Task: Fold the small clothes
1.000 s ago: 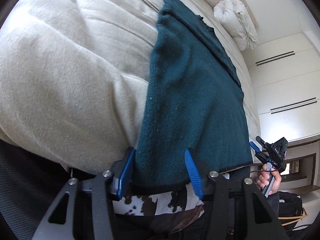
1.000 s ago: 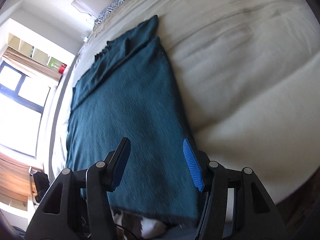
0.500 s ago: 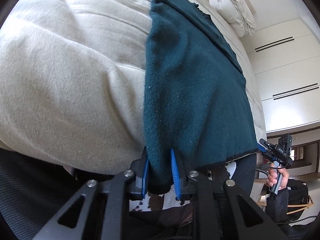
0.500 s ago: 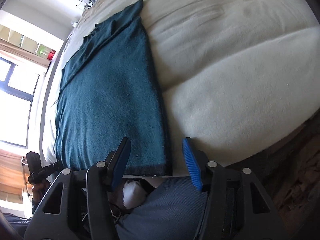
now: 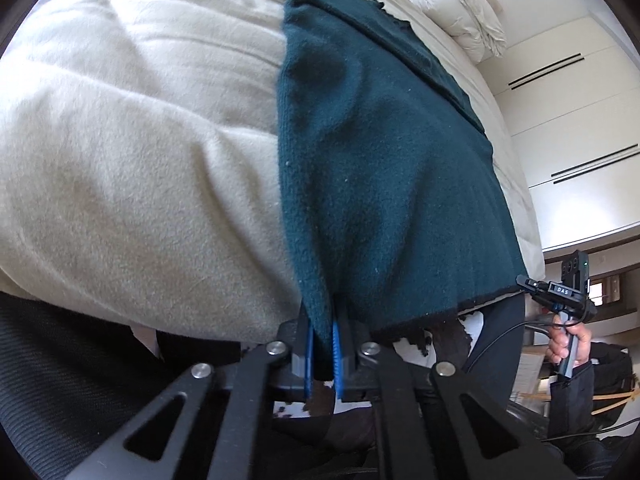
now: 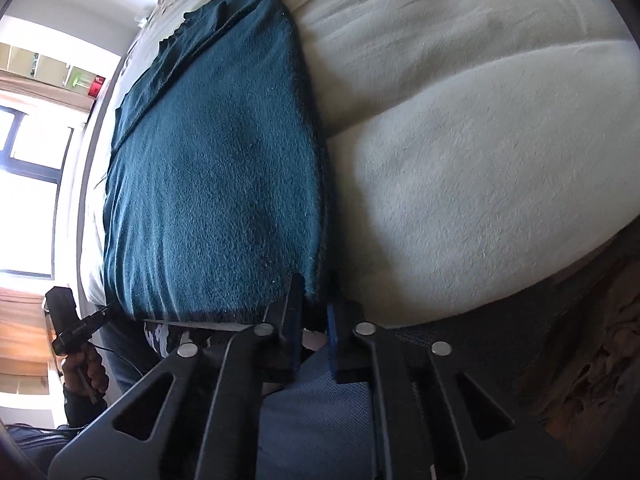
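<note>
The left gripper (image 5: 322,346) has its jaws clamped on the near left corner of the dark green garment (image 5: 384,168), which lies flat on the beige bed (image 5: 132,168) and stretches away from the jaws. The right gripper (image 6: 314,322) has its jaws pressed together on the near right corner of the same garment (image 6: 208,168). Both grippers are held low at the edge of the bed, pointing forward along it. A white duvet (image 5: 460,8) lies far beyond the left jaws.
</note>
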Demonstrator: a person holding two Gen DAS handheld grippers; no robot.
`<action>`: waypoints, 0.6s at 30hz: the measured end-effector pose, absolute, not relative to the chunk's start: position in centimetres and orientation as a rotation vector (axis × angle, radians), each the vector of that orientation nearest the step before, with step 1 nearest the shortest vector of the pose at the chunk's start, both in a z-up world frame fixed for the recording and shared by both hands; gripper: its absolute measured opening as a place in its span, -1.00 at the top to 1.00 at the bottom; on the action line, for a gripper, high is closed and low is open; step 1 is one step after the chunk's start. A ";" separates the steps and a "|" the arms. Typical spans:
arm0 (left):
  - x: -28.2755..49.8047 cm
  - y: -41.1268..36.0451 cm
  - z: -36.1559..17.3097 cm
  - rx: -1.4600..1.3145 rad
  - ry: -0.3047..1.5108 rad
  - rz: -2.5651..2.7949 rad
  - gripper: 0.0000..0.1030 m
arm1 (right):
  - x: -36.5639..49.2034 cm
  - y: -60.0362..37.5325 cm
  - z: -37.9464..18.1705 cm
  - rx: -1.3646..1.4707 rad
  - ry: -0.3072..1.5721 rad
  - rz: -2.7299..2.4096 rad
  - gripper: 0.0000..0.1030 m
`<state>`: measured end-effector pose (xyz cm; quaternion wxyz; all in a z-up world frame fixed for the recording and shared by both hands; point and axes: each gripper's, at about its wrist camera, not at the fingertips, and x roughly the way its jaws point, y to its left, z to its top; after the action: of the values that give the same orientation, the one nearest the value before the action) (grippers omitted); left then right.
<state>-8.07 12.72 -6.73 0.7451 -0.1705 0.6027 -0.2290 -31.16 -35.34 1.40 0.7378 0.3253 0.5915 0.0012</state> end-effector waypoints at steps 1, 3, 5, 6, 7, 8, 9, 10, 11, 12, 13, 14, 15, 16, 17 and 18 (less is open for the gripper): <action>-8.1 12.7 -6.6 -0.377 1.309 -0.501 0.86 | -31.2 -35.3 1.5 0.716 1.292 0.001 0.87; -8.2 12.9 -6.0 -0.405 1.285 -0.504 0.86 | -31.3 -35.3 1.9 0.719 1.273 -0.002 0.88; -8.1 13.4 -5.4 -0.461 1.262 -0.516 0.86 | -31.3 -35.2 2.4 0.728 1.252 0.003 0.89; -8.0 13.7 -5.0 -0.494 1.250 -0.527 0.86 | -31.2 -35.2 2.8 0.743 1.236 0.014 0.89; -7.9 14.0 -4.6 -0.519 1.239 -0.537 0.86 | -31.0 -35.2 3.3 0.760 1.216 0.027 0.89; -7.8 14.4 -4.2 -0.563 1.222 -0.557 0.86 | -30.9 -35.2 3.8 0.769 1.200 0.035 0.89; -7.7 14.7 -3.8 -0.602 1.209 -0.577 0.86 | -30.7 -35.1 4.3 0.782 1.179 0.049 0.89; -7.5 14.9 -3.5 -0.637 1.196 -0.594 0.86 | -30.4 -35.0 5.0 0.795 1.155 0.066 0.89; -7.3 15.3 -2.9 -0.682 1.173 -0.615 0.86 | -30.1 -35.0 5.7 0.804 1.131 0.081 0.89; -7.1 15.5 -2.6 -0.713 1.156 -0.626 0.86 | -29.6 -34.8 6.4 0.810 1.109 0.093 0.89; -7.0 15.6 -2.3 -0.748 1.142 -0.634 0.86 | -29.3 -34.8 6.9 0.816 1.090 0.101 0.89; -6.6 16.0 -2.0 -0.797 1.124 -0.647 0.86 | -29.0 -34.8 7.4 0.822 1.073 0.105 0.89; -6.4 16.1 -1.8 -0.823 1.110 -0.651 0.86 | -28.6 -34.7 7.9 0.831 1.053 0.107 0.89; -6.0 16.4 -1.5 -0.857 1.092 -0.657 0.87 | -28.1 -34.8 8.4 0.846 1.025 0.112 0.89; -5.6 16.5 -1.3 -0.884 1.079 -0.663 0.86 | -27.8 -34.8 8.8 0.859 1.003 0.117 0.89; -5.3 16.6 -1.1 -0.903 1.067 -0.668 0.87 | -27.3 -34.9 9.2 0.870 0.980 0.122 0.89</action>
<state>-5.31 16.62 -1.14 0.7148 -0.4078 0.4817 -0.3014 -27.35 -34.91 9.18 0.7912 0.4043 0.4553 0.0568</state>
